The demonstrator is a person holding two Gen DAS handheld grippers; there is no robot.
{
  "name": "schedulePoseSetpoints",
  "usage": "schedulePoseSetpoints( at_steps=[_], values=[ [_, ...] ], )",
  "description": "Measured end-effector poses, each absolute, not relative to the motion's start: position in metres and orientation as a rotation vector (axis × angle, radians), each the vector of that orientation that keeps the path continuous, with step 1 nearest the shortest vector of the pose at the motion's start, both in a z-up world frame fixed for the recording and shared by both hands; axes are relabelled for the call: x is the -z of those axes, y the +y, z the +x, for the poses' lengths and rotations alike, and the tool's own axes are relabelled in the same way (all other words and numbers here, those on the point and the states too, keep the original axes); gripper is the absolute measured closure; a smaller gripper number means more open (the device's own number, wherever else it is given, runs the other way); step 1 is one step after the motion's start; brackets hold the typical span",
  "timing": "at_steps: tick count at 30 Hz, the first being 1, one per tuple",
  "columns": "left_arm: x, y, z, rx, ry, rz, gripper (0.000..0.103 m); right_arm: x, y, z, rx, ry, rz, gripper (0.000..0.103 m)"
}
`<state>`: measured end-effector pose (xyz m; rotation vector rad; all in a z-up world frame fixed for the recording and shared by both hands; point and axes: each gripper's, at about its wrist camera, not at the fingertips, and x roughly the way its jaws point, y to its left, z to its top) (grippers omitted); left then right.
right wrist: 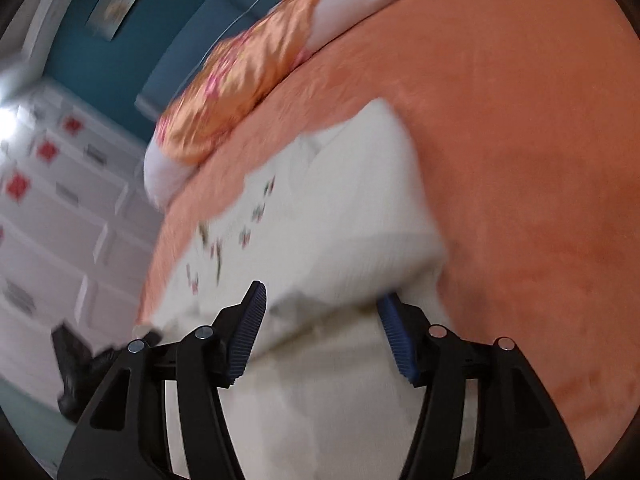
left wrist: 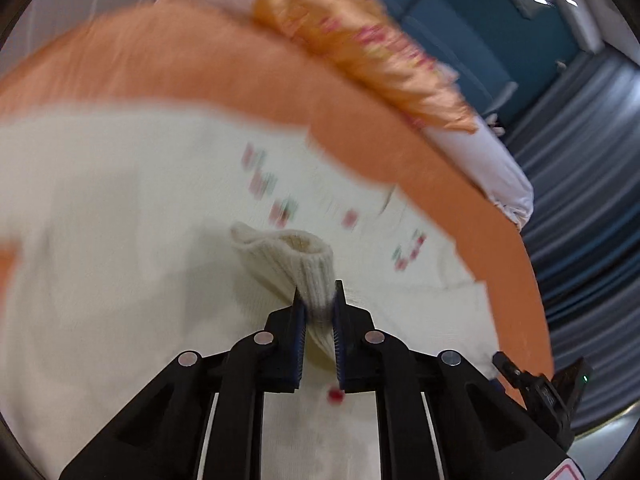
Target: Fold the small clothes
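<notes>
Pinching ribbed cuff (left wrist: 306, 268), left gripper (left wrist: 318, 300); right gripper (right wrist: 322, 312) agape

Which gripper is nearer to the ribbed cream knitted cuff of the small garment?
Left. The left gripper is shut on the ribbed cream knitted cuff. The right gripper is open over the garment's cream body; no cuff shows there.
</notes>
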<state>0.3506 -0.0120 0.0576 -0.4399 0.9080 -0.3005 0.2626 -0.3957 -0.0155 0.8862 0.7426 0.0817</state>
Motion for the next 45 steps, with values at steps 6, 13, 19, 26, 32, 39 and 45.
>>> schedulePoseSetpoints(
  at_steps=[6, 13, 19, 26, 32, 39, 45],
  values=[
    [-0.125, -0.001, 0.363, 0.317, 0.673, -0.325, 0.094, -0.026, -0.377, 0.255, -0.227, 0.488, 0.825, 0.092],
    [0.021, 0.014, 0.374, 0.184, 0.954, -0.289, 0.093, 0.032, -0.360, 0.274, -0.106, 0.745, 0.721, 0.093],
    [0.031, 0.037, 0.365, 0.242, 0.868, -0.465, 0.087, 0.007, -0.346, 0.231, 0.031, 0.731, 0.508, 0.089],
    [0.032, 0.038, 0.356, 0.254, 0.842, -0.493, 0.086, -0.025, -0.252, 0.288, -0.197, 0.730, 0.280, 0.089],
    [0.034, 0.040, 0.355, 0.257, 0.835, -0.501, 0.085, 0.015, -0.204, 0.307, -0.243, 0.826, 0.153, 0.094],
    [0.036, 0.041, 0.353, 0.267, 0.827, -0.511, 0.085, 0.026, -0.345, 0.288, 0.020, 0.824, 0.369, 0.103],
    [0.030, 0.037, 0.355, 0.244, 0.849, -0.477, 0.085, -0.004, -0.380, 0.298, 0.130, 0.755, 0.425, 0.074]
  ],
)
